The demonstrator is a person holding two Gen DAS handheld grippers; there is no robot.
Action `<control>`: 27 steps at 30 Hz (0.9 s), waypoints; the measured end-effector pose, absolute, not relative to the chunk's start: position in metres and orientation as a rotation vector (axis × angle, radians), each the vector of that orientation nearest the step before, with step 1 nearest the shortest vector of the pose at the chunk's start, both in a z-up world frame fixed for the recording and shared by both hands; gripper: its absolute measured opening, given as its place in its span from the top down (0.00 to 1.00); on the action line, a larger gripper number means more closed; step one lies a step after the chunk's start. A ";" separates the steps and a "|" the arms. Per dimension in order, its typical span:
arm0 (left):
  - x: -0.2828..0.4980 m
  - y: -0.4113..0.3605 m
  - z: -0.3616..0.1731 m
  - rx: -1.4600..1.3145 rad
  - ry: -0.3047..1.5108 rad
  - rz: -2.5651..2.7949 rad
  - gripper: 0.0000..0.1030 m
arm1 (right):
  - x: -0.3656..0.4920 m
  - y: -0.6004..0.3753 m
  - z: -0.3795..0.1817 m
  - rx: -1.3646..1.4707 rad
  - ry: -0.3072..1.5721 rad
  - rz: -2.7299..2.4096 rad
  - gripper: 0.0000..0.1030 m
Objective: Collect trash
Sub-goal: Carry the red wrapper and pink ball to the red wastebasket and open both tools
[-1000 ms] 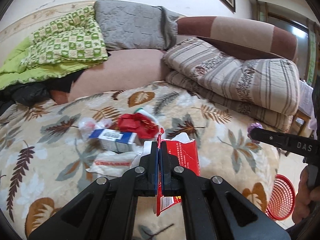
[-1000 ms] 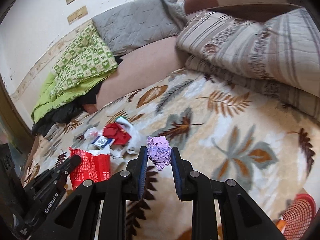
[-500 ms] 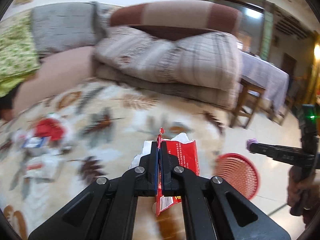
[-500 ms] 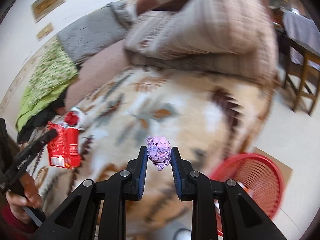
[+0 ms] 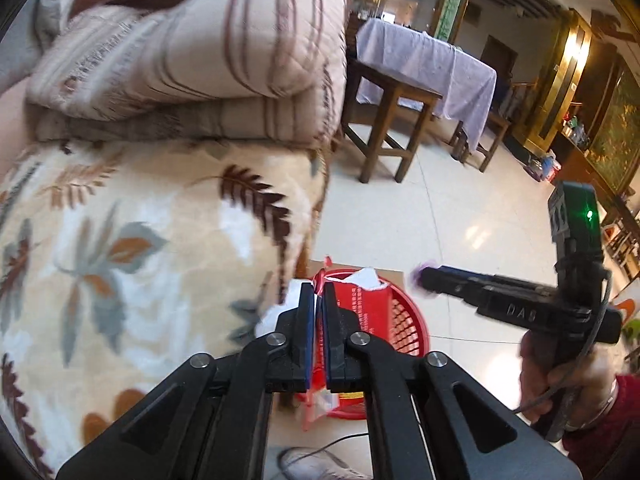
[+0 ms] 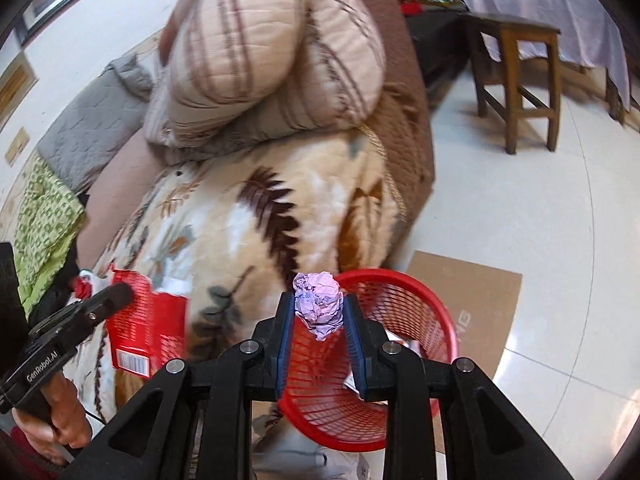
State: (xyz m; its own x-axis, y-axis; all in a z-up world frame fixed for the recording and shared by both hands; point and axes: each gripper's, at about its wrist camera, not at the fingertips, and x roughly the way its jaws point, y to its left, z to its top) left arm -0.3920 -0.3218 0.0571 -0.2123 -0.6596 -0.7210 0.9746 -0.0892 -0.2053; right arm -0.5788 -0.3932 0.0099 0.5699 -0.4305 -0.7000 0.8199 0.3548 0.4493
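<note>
Both my grippers hang over the round red mesh plastic basket (image 6: 404,364) on the floor just right of the bed, so each piece falls in. My left gripper (image 5: 316,330), jaws opening, has the torn red paper packet (image 5: 366,304) between them; my right gripper (image 6: 318,334), jaws opening, has the crumpled lilac paper ball (image 6: 318,304).

Leaf-patterned blanket (image 6: 256,216) spread over the bed; folded striped quilts (image 6: 260,60) stacked on its far part; wooden stool (image 6: 516,80) on the tiled floor beyond its end, lilac-draped table (image 5: 424,56) just behind; flat cardboard (image 6: 472,304) on the floor near its foot
</note>
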 end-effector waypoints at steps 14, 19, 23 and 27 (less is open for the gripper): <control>-0.354 -0.279 0.090 0.395 0.764 -1.554 0.53 | -0.589 -0.397 0.018 0.890 0.463 -0.878 0.40; -0.314 -0.238 0.098 0.374 0.782 -1.427 0.52 | -0.552 -0.384 0.030 0.843 0.493 -0.784 0.41; -0.271 -0.196 0.100 0.327 0.821 -1.294 0.52 | -0.506 -0.367 0.046 0.768 0.532 -0.687 0.40; -0.225 -0.156 0.097 0.268 0.868 -1.172 0.52 | -0.455 -0.349 0.065 0.700 0.555 -0.589 0.40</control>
